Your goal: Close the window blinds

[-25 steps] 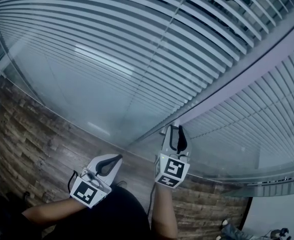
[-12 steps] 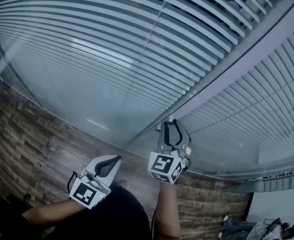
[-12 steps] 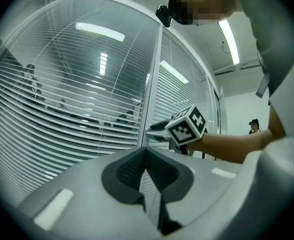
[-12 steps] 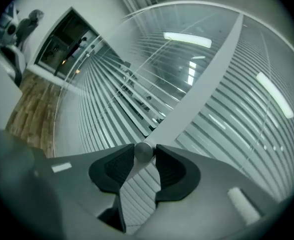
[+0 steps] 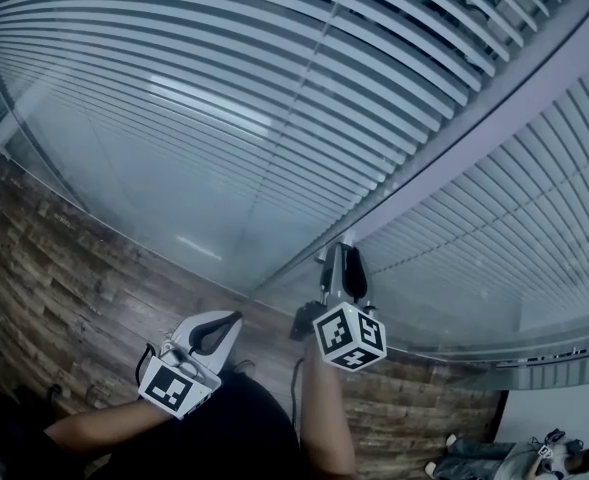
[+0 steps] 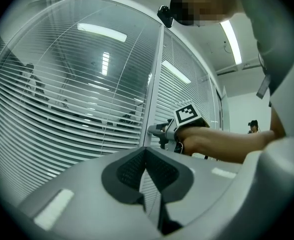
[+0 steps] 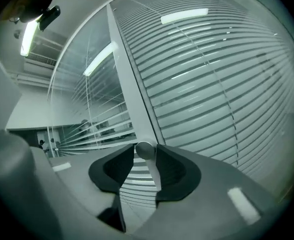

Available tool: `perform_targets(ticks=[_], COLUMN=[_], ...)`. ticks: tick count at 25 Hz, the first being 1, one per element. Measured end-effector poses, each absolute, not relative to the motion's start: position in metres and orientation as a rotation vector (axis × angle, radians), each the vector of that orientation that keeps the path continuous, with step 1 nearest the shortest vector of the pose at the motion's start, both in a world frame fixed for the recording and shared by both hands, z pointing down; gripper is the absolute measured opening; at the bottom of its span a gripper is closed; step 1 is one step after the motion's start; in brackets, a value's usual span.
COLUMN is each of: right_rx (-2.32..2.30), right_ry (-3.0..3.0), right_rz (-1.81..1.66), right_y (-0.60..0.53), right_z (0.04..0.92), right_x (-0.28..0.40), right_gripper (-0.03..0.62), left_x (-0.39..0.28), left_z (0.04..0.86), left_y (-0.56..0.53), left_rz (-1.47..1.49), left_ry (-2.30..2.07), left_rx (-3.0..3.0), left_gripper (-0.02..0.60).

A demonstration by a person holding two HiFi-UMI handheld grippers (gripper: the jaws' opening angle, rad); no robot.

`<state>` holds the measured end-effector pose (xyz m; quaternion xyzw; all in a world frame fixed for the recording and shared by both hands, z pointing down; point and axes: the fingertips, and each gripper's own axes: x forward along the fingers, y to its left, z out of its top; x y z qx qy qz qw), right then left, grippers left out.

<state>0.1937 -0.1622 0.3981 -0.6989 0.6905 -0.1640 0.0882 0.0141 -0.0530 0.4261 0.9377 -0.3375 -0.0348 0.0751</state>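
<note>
Blinds [image 5: 224, 98] hinge on this: my right gripper [image 5: 342, 255] pinches the knob [image 7: 146, 149] at twelve o'clock (jaws just eased wider), so twisting may slip; left gripper [image 5: 232, 319] pressed together.

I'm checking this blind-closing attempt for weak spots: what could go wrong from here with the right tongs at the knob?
The right tongs have just been opening and pinch the knob only at their very tips, so they may slip off it mid-turn. The slats left of the frame post stand open enough to see through; turning the wrong way could open them wider.
</note>
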Motion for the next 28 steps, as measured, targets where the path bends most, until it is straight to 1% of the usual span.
perform_targets(ticks=[3, 6, 16, 20, 25, 26, 28], right_rx=[-2.072, -2.113, -2.379, -2.515, -2.778, -2.804, -2.803], right_ry=[2.041, 2.07, 2.339, 2.467, 2.64, 2.66, 2.678], right_rz=[-0.5, -0.461, -0.115, 0.105, 0.617, 0.677, 0.69], right_y=[-0.164, -0.163, -0.165, -0.163, -0.166, -0.166, -0.167], right_z=[0.399, 0.4, 0.401, 0.4, 0.401, 0.402, 0.402], right_x=[0.193, 0.193, 0.187, 0.182, 0.179, 0.179, 0.179], right_gripper=[0.131, 0.129, 0.126, 0.126, 0.126, 0.126, 0.126], left_x=[0.012, 0.009, 0.005, 0.007, 0.009, 0.009, 0.009], left_z=[0.427, 0.427, 0.429, 0.428, 0.427, 0.427, 0.427], left_y=[-0.054, -0.054, -0.057, -0.055, -0.059, -0.059, -0.06], left_rz=[-0.101, -0.105, -0.111, -0.104, -0.104, -0.106, -0.107], left_ry=[-1.022, -1.031, -1.018, -1.002, -0.995, -0.995, -0.995], left_rx=[2.81, 2.803, 2.806, 2.814, 2.816, 2.813, 2.811], left_gripper=[-0.002, -0.002, -0.002, -0.002, -0.002, -0.002, -0.002])
